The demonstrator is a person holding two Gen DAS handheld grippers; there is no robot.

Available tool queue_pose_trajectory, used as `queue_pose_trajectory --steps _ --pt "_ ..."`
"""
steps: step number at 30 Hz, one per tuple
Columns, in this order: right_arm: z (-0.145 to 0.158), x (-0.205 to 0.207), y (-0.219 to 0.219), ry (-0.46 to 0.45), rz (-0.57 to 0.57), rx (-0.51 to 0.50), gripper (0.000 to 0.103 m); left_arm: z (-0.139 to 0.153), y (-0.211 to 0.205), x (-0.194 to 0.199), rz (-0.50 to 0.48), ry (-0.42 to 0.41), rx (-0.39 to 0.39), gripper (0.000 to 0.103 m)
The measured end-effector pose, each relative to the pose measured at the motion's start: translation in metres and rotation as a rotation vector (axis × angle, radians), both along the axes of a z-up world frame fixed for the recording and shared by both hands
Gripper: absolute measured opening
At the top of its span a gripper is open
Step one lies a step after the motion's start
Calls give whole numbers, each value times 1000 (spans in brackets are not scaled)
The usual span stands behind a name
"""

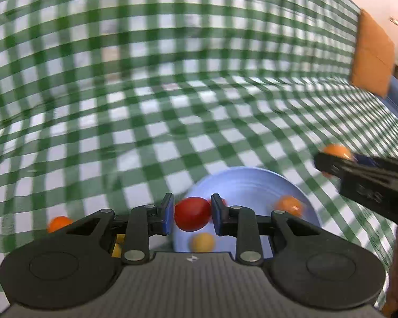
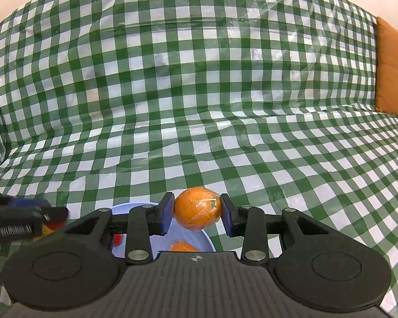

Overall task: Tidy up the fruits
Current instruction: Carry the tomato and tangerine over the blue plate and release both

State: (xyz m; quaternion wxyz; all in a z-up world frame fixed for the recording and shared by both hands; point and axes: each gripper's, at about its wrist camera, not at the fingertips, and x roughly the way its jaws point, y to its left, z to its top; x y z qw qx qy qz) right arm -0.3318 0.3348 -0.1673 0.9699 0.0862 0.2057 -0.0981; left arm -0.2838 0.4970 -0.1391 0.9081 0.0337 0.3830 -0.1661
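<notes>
My left gripper (image 1: pixel 192 216) is shut on a red tomato (image 1: pixel 192 214), held over the near edge of a pale blue plate (image 1: pixel 249 182). On that plate lie an orange fruit (image 1: pixel 289 205) and a small yellow fruit (image 1: pixel 203 241). My right gripper (image 2: pixel 197 212) is shut on an orange mandarin (image 2: pixel 197 208) above the blue plate (image 2: pixel 156 243), where another orange fruit (image 2: pixel 181 246) and a red one (image 2: pixel 118 239) lie. The right gripper (image 1: pixel 329 163) with its mandarin (image 1: pixel 335 149) enters the left wrist view from the right. The left gripper (image 2: pixel 58 216) shows at the left of the right wrist view.
A green and white checked cloth (image 2: pixel 199 92) covers the surface and rises behind it. An orange cushion (image 2: pixel 392 71) leans at the far right. One orange fruit (image 1: pixel 58 223) lies on the cloth to the left of the plate, with something yellow (image 1: pixel 117 247) beside it.
</notes>
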Motion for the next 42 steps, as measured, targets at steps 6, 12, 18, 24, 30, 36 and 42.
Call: queue_pose_trajectory --steps 6,12,18,24,30,36,42 --pt "0 4 3 2 24 -8 39 -9 -22 -10 -90 21 25 32" --pt "2 4 4 -4 52 -21 39 -13 -31 -14 -120 26 35 32" --pt "1 4 6 0 58 -25 39 -15 -33 -14 -133 29 42 32" --pt "1 4 6 -2 69 -30 39 -14 -31 -14 -132 29 41 32" --pt "1 3 7 -4 76 -39 39 -14 -32 -14 -134 30 43 32" --pt "1 2 8 -4 88 -42 39 -14 -31 -13 -133 30 40 33" --pt "2 2 9 -9 90 -62 47 -10 -28 -11 -115 25 18 35"
